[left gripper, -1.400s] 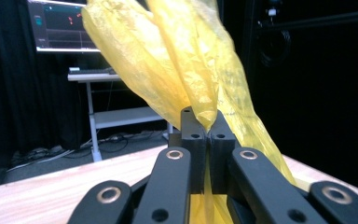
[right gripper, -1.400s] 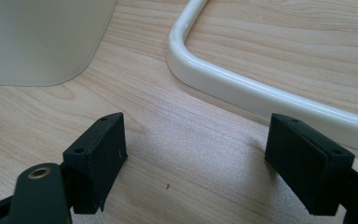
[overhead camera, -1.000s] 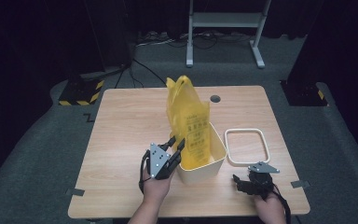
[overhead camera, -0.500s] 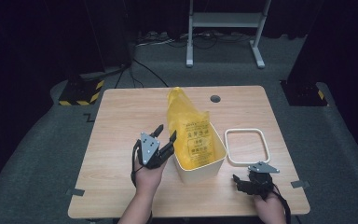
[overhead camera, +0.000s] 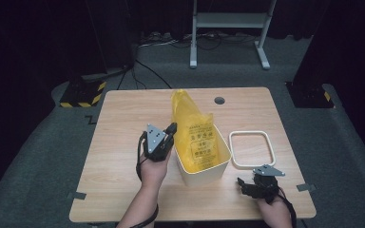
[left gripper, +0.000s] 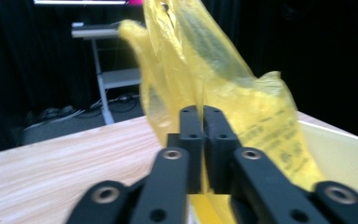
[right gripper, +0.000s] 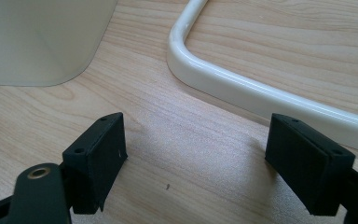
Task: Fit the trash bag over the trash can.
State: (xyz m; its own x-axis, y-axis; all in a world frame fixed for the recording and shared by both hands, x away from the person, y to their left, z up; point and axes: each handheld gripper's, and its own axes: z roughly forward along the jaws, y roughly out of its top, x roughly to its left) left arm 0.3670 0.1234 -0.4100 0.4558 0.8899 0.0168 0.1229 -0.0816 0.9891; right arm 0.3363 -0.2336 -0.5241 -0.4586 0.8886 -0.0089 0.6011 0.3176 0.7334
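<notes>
A yellow plastic bag [overhead camera: 195,128] [left gripper: 223,70] stands tall inside a cream bin [overhead camera: 204,173] [left gripper: 349,158] in the middle of the wooden table [overhead camera: 123,142]. At the bag's left edge my left gripper [overhead camera: 172,128] [left gripper: 203,112] has just been closing; its jaws now meet, and thin yellow film seems pinched between them. My right gripper [overhead camera: 244,183] [right gripper: 196,140] rests low near the table's front right, open, with bare wood between its pads. It points at a white rectangular frame [overhead camera: 252,135] [right gripper: 261,95] lying flat to the right of the bin.
A round cable hole [overhead camera: 219,100] sits near the table's far edge. Beyond the table are a white stand's legs [overhead camera: 228,21], cables on the dark floor, and a yellow-black striped base [overhead camera: 81,92] at the left.
The left gripper drew back leftward from the bag with its jaws apart, then came in at the bag's left edge with jaws together. The right gripper has stayed put.
</notes>
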